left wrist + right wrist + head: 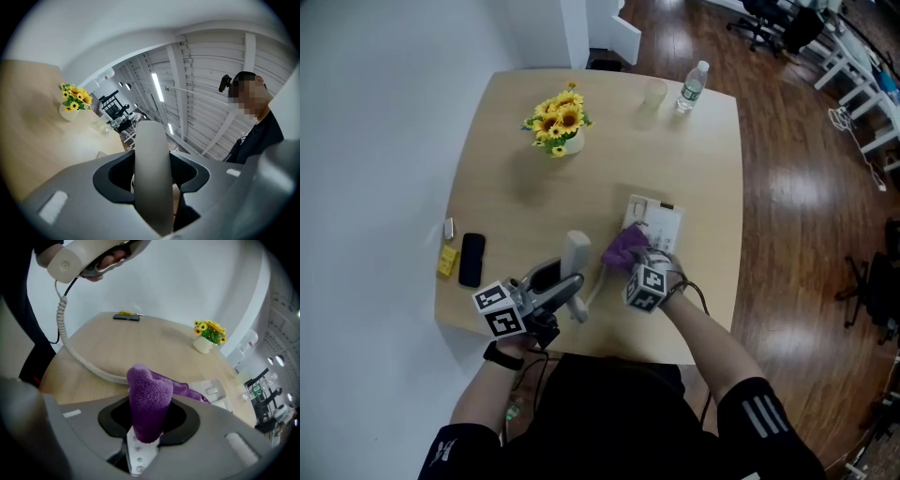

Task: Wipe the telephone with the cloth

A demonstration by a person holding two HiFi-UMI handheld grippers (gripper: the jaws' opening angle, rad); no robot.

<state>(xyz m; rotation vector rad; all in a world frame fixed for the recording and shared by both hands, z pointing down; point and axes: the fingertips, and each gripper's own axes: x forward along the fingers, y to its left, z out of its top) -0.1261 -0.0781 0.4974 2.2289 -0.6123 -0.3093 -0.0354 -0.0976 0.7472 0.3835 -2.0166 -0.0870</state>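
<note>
Left tool (565, 287) was clamped on the telephone handset (151, 178); pale handle filled the gap between the jaws. The handset was lifted off the surface (506, 169) at the near edge, tilted, close to the person's body. Coiled cord (70, 352) ran from it across the wood toward the telephone base (656, 222).

Right tool (634, 255) was clamped on the purple cloth (149, 399); a fold stood up between the jaws and the rest trailed forward. The cloth lay at the near left corner of the base, just right of the handset; contact with either could not be told.

Elsewhere on the surface: sunflower pot (560, 120), water bottle (693, 86), black mobile (472, 259) at the left edge.
</note>
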